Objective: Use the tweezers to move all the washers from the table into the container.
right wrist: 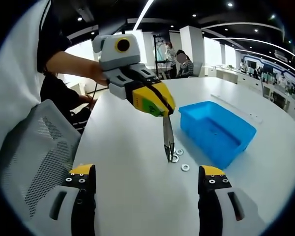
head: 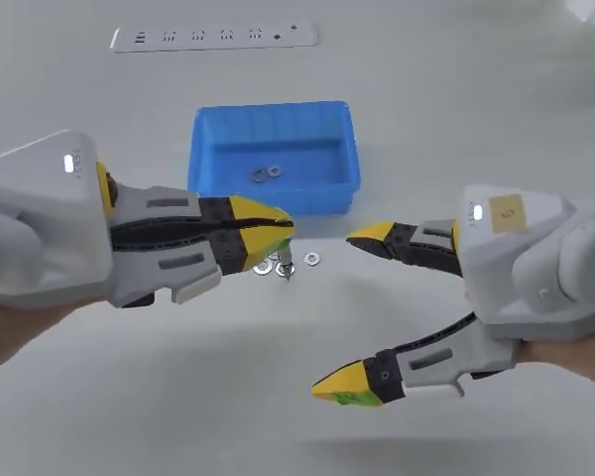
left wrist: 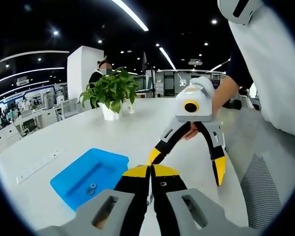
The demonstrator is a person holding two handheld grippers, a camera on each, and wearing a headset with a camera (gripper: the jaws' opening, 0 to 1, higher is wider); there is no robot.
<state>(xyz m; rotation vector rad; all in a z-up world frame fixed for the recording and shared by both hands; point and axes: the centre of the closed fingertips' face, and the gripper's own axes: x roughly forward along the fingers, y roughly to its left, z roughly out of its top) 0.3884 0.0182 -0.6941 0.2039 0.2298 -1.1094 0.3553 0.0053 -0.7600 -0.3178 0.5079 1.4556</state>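
Observation:
My left gripper (head: 283, 230) is shut on a pair of metal tweezers (right wrist: 167, 135). The tweezers point down, and their tips rest at a small cluster of washers (right wrist: 176, 158) on the white table. Another washer (head: 311, 259) lies just to the right of the cluster. The blue container (head: 274, 149) stands just behind them with two washers (head: 267, 176) inside. My right gripper (head: 335, 313) hangs open to the right of the washers with nothing between its jaws. In the left gripper view the container (left wrist: 78, 183) lies at lower left, and the open right gripper (left wrist: 189, 164) faces me.
A white power strip (head: 213, 38) lies at the far edge of the table. A potted plant (left wrist: 110, 91) stands farther along the table. A mesh office chair (right wrist: 37, 152) sits at the table's near side.

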